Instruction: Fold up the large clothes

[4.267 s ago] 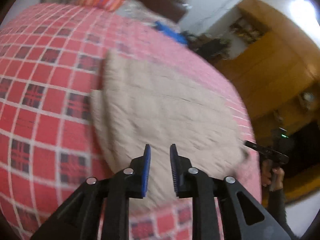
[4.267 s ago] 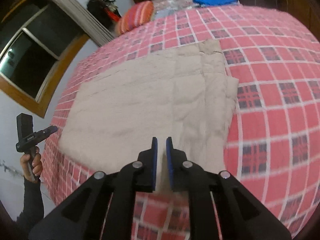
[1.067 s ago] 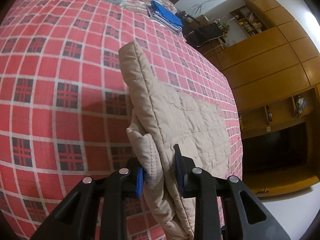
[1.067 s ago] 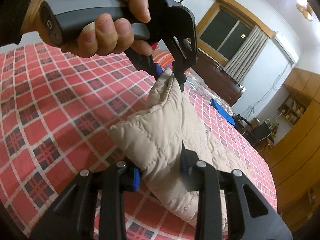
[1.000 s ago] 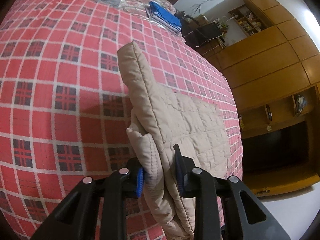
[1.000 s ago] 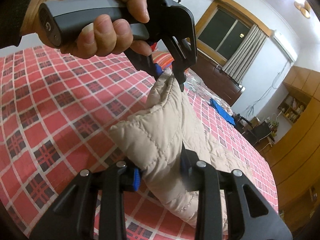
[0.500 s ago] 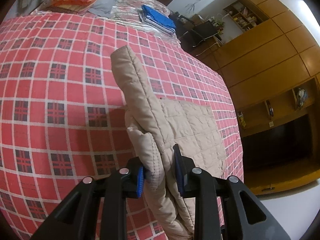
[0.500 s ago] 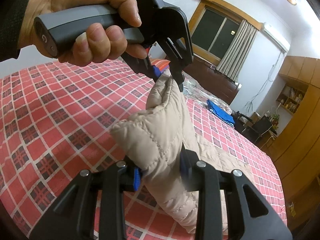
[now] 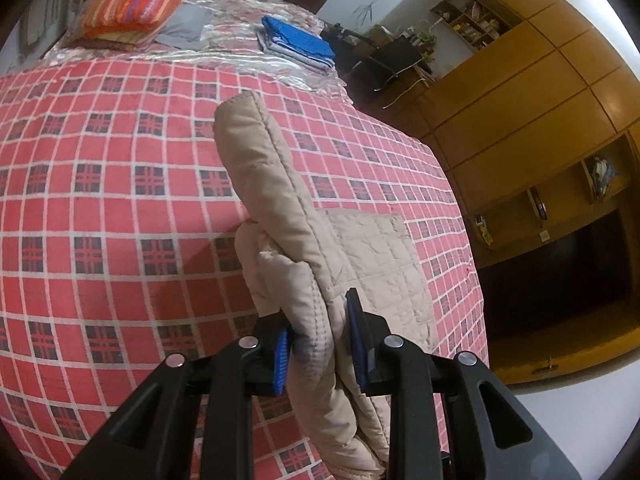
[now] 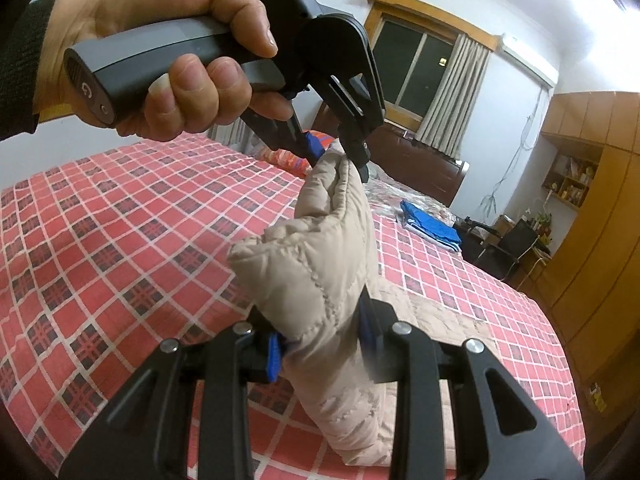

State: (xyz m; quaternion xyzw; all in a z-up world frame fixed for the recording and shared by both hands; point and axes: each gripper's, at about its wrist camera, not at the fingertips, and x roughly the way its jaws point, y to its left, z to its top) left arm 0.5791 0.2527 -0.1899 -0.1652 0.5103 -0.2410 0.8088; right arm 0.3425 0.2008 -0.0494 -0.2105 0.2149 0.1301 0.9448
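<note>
— Above the near edge of the bed (image 9: 100,208), what are the two grippers doing?

— Both are clenched on the same hem of the beige quilt (image 9: 280,216). The left gripper (image 9: 318,344) pinches a thick bunch of it between its blue pads; the right gripper (image 10: 320,350) does likewise on another bunch. In the right wrist view the left gripper also appears at the top, held in a hand (image 10: 160,52), biting the upper corner of the raised hem.

— And the rest of the quilt?

— It hangs down from the two grips and trails onto the red checked bedspread, where a flat part lies toward the bed's right edge.

— How will it handle?

— Soft and puffy, I judge: padded, stitched in squares, limp enough to droop under its own weight, yet bulky, so each bite fills the jaws. Probably light for its size and not slippery; the stitched hem gives a firm ridge to hold.

— Where is best to hold?

— At the corners along that hem, well apart, so the layers fall evenly when laid over.
</note>
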